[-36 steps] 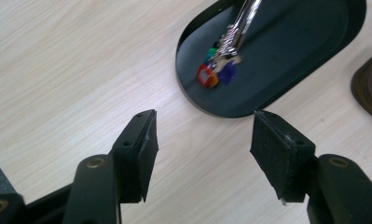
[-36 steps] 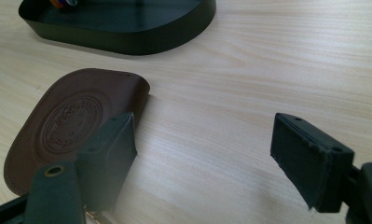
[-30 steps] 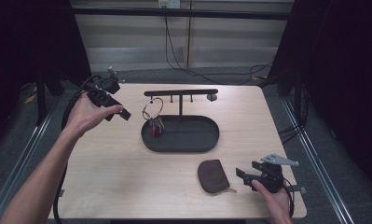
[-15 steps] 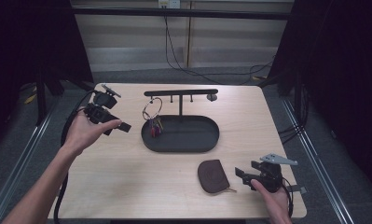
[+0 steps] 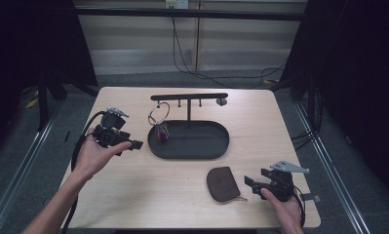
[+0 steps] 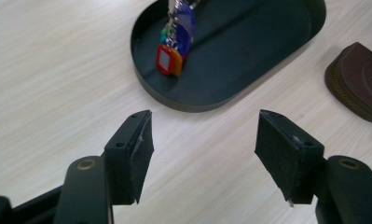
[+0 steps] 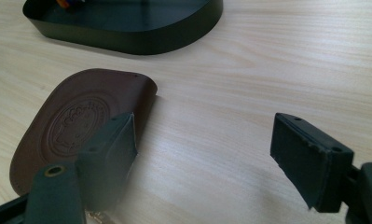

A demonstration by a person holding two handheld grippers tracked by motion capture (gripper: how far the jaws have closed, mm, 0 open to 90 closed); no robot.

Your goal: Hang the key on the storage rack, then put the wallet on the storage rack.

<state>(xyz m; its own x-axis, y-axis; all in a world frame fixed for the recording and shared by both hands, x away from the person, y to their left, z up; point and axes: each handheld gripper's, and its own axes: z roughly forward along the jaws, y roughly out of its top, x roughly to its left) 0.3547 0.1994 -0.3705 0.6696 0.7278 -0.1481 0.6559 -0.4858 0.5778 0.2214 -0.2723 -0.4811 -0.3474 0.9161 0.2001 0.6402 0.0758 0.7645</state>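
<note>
Left gripper (image 5: 133,144) held above table (image 5: 133,195), just left of black oval tray (image 5: 216,146); jaws spread wide, nothing gripped. Key bunch (image 5: 161,132) hung from rack hook, tags inside tray's left end. Right gripper (image 5: 249,182) jaws wide apart, empty, just beside brown leather pouch (image 5: 222,182) laid flat near front edge.

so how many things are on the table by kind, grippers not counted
key stand with tray: 1
key bunch with coloured tags, hanging on the stand: 1
brown leather pouch: 1
total: 3
</note>
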